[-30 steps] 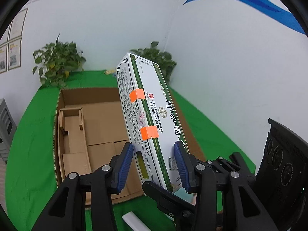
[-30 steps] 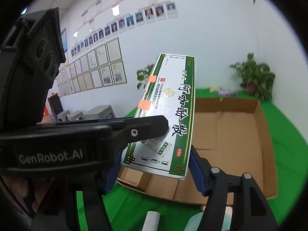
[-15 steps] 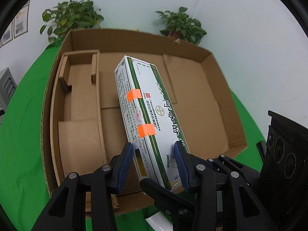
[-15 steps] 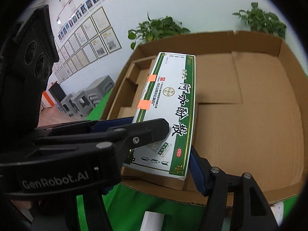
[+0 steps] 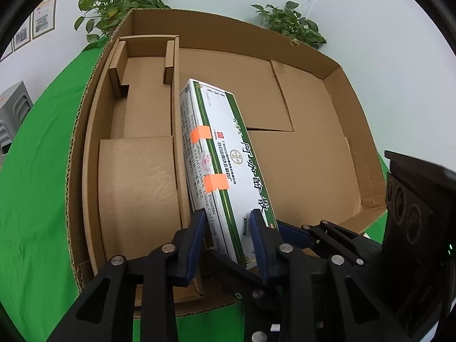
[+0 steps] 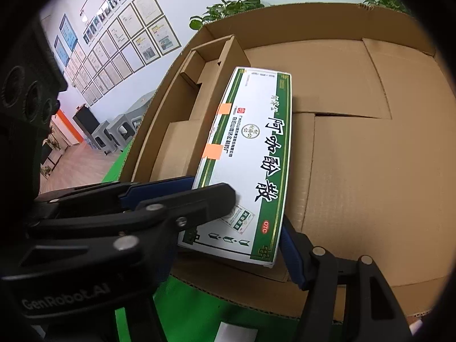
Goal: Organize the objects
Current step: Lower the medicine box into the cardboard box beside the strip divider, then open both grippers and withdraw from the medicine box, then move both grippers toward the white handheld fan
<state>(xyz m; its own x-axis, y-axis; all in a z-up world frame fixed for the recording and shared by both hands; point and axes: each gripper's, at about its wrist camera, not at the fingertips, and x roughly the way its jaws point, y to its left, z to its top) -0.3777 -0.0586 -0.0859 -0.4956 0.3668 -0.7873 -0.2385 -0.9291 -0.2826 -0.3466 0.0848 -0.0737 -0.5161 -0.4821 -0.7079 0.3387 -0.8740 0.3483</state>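
A long white and green medicine box [image 5: 219, 156] with two orange tape strips lies inside the open cardboard carton [image 5: 353, 97], its left side against a cardboard insert [image 5: 136, 188]. My left gripper [image 5: 228, 233] is shut on the box's near end. My right gripper [image 6: 239, 222] is shut on the same end of the box [image 6: 256, 148], across its width, and the left gripper's finger lies over the box top in the right wrist view. The carton [image 6: 370, 148] fills most of that view.
The carton sits on a green cloth [image 5: 37, 176]. Potted plants [image 5: 119, 2] stand behind it by the white wall. Grey stools [image 6: 114, 131] and framed papers on the wall [image 6: 119, 37] are off to the left. A white object [image 6: 236, 333] lies on the cloth by the carton.
Both grippers have carried the medicine box forward and down into the carton. It now lies low against the cardboard insert.
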